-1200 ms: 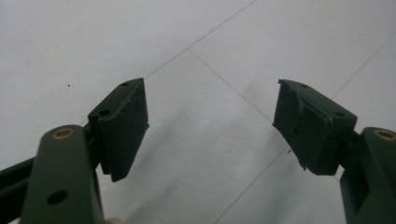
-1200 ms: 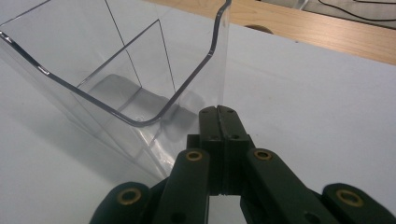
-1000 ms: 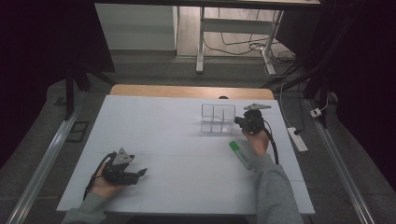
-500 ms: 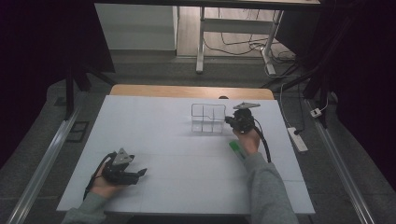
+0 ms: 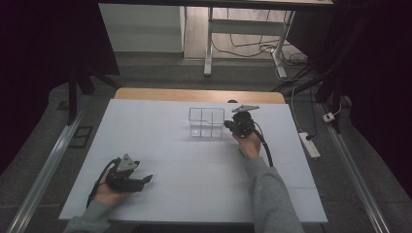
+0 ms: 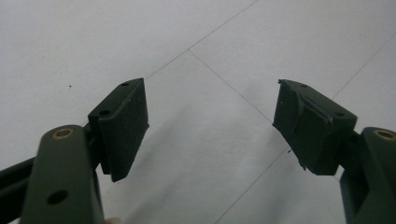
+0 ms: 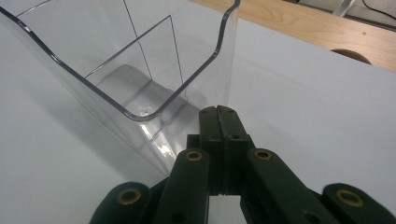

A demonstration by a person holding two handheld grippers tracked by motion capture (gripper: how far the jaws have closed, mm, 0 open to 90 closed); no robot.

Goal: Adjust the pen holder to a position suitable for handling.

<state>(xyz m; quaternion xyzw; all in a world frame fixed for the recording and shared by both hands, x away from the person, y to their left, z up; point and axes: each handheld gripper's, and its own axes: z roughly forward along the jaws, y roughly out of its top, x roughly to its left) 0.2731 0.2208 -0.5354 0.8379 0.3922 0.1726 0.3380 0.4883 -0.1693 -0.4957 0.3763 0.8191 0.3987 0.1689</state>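
My right gripper (image 7: 219, 112), jaws pressed together and empty, touched the right wall of the clear divided box (image 5: 206, 122) at the table's far middle. My left gripper (image 5: 130, 177) sat wide open, well apart, near-left.

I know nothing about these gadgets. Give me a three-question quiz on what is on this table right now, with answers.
1. True or false: the right gripper has its jaws pressed together.
2. What is the clear container like inside: A) one open space, B) split by dividers into compartments, C) packed with tools?
3. Fill in: the left gripper has its jaws standing ____ over the bare white table.

Key
1. True: the jaws meet, with nothing between them, right beside the container's wall.
2. B, and the compartments look empty.
3. Open, with nothing between them.
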